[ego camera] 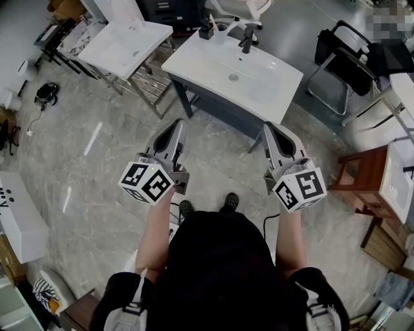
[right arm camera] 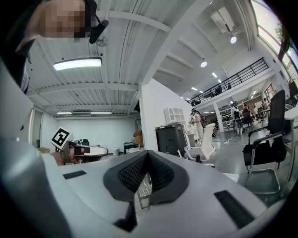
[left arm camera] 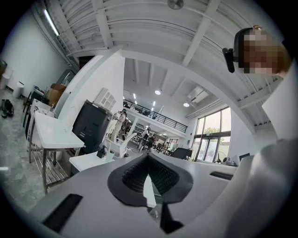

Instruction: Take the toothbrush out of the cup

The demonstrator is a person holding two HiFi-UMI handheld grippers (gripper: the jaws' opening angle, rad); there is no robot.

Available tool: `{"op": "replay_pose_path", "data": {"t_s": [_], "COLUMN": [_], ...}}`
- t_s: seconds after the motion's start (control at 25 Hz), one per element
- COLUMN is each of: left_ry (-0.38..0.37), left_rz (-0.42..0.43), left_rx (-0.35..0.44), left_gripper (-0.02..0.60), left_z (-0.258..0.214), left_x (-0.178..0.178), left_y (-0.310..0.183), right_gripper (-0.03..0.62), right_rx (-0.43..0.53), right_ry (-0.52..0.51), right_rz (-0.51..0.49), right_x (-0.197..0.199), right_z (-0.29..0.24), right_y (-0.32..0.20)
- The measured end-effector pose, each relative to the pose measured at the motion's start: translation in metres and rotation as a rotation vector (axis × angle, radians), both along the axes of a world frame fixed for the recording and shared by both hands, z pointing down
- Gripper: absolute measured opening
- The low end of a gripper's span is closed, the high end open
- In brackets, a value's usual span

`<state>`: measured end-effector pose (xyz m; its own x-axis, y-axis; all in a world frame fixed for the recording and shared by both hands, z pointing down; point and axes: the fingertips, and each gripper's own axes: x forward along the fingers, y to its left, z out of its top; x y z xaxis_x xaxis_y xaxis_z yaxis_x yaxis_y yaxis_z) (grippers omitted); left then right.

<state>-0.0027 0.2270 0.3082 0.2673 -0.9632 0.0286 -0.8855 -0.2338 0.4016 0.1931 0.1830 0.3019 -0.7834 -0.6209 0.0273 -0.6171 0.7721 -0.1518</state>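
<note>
A clear cup (ego camera: 220, 32) with a toothbrush (ego camera: 217, 24) standing in it sits at the back edge of a white sink basin (ego camera: 259, 87), between a small black holder (ego camera: 206, 30) and a black faucet (ego camera: 247, 41). I stand a step back from the basin's front. My left gripper (ego camera: 178, 123) and right gripper (ego camera: 266, 127) are held level side by side before it, well short of the cup. Both have their jaws together with nothing between them. In the left gripper view the gripper (left arm camera: 148, 157) points at the basin, and the cup (left arm camera: 109, 155) shows small and far off. The right gripper (right arm camera: 148, 154) looks shut too.
A second white basin (ego camera: 123, 45) on a metal rack stands at the far left. Black chairs (ego camera: 343, 64) and a wooden stand (ego camera: 365, 171) are on the right. A white office chair (ego camera: 236, 8) is behind the sink. The grey marble floor (ego camera: 97, 142) has cables at the left.
</note>
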Motion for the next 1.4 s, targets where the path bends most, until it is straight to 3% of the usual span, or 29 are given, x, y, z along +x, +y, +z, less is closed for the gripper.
{"op": "replay_pose_path", "data": {"t_s": [0.6,0.84,1.12,1.4], "left_ry": [-0.002,0.014,0.017,0.03], "left_rz": [-0.032,-0.04,-0.021,0.047], "left_rx": [-0.004,-0.023,-0.027,-0.011], "left_gripper": [0.014,0.014,0.014,0.014], "left_z": [0.007,0.016,0.027,0.022], "left_x": [0.037,0.036,0.02,-0.005], "left_y": [-0.005,-0.001,-0.017,-0.064], "right_gripper": [0.031,0.031,0.031,0.031], "right_rx": [-0.019,-0.057,-0.075,-0.064], "right_ry": [-0.059,-0.065,-0.043,-0.003], "right_rz": [-0.05,-0.04,-0.023,0.006], "right_x": [0.034,0.036,0.019,-0.026], "right_z": [0.009,0.022,0.035,0.031], "right_y": [-0.006,-0.007,-0.018,-0.051]}}
